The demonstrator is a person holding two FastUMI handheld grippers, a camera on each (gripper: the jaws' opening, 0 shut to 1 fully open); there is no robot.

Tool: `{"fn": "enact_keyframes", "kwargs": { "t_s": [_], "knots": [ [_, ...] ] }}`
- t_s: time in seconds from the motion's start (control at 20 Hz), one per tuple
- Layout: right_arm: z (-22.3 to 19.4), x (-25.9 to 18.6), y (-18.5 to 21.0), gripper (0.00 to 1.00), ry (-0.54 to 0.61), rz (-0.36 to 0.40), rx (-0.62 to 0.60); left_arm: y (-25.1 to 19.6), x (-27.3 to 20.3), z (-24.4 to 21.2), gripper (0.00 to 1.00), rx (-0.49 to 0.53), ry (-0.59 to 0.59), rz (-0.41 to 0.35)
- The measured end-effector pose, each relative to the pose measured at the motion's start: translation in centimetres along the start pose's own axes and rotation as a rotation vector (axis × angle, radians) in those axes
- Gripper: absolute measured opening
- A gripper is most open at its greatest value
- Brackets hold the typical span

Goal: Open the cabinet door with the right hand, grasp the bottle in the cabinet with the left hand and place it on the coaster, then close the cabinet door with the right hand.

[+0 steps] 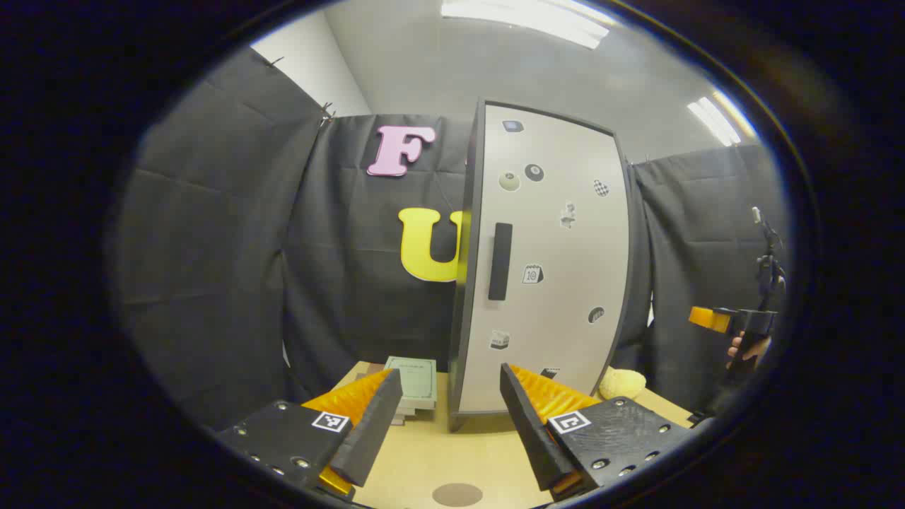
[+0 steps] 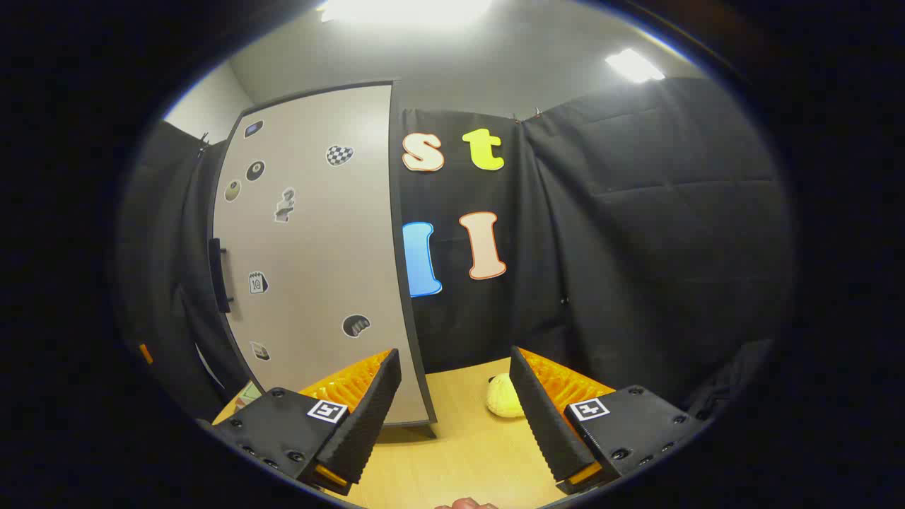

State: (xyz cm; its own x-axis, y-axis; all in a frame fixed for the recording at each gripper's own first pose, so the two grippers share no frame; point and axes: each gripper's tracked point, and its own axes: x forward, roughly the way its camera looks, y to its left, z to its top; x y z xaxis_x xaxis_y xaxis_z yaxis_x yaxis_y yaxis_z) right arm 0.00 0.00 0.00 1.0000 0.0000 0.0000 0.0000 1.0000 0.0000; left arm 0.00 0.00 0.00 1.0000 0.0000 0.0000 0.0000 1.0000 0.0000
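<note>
While both tools hang above the table with nothing between their fingers, the left gripper (image 1: 445, 417) stands released, its two fingers spread wide over the pale wooden tabletop (image 1: 438, 452), facing the cabinet. Item, coaster (image 1: 457, 494): a round brown disc lying flat on the tabletop at the bottom edge of the left gripper view, between and below that gripper's fingers, bare on top. Item, cabinet (image 1: 544, 261): a tall upright unit with a dark frame, standing on the table just beyond the left gripper; its light grey cabinet door (image 2: 311, 247) sits flush in the frame, closed, dotted with small stickers. Item, handle (image 1: 500, 261): a dark vertical bar fixed near the door's left edge as seen in the left gripper view, at about mid-height. Item, bottle: behind the closed door, so its place inside cannot be told. Item, right gripper (image 2: 452, 417): likewise released, fingers wide apart, pointed at the cabinet's right edge and the booth wall beside it; in the left gripper view it shows far to the right, held by a hand (image 1: 746, 348), well apart from the door. Item, stack of books (image 1: 412, 385): greenish cover uppermost, lying flat on the table left of the cabinet's foot. Item, yellow soft object (image 2: 503, 396): rounded, resting on the table right of the cabinet, near the right gripper's far finger.
</note>
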Motion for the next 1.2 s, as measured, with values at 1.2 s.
{"fn": "enact_keyframes", "kwargs": {
  "t_s": [1.2],
  "knots": [
    [4.6, 2.6, 10.9, 0.98, 0.02, 0.226, -0.007, 2.9, -3.2, -6.3, 0.83, -0.051, 0.097, 0.139]
  ]
}}
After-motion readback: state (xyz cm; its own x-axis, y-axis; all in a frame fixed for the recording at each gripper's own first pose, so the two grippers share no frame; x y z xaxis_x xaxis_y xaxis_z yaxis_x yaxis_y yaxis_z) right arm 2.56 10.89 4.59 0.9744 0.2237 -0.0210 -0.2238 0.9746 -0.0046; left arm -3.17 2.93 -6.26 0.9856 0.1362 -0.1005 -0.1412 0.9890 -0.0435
